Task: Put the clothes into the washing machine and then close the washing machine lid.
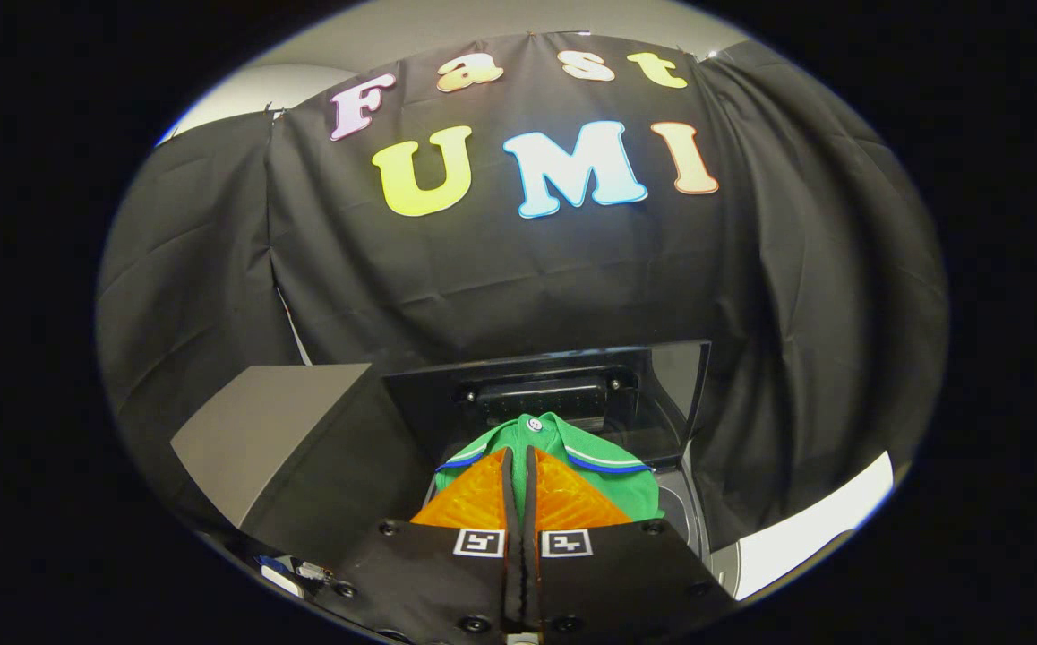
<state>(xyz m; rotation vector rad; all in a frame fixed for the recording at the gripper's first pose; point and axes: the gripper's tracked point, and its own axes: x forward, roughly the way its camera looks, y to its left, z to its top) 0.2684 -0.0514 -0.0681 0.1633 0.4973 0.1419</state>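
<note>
Tongs (518, 475) pinched narrow on the green shirt (563, 448), fabric bunched at their 12 o'clock. Washer lid (626, 394) stands open beyond, drum opening (684, 515) at 3 o'clock of the tips. Shirt not in yet; drop and lid close remain.

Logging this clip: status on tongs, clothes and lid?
Tongs shut on green garment, held above the washing machine. Lid up, not yet closed. Nothing seen in the way.
</note>
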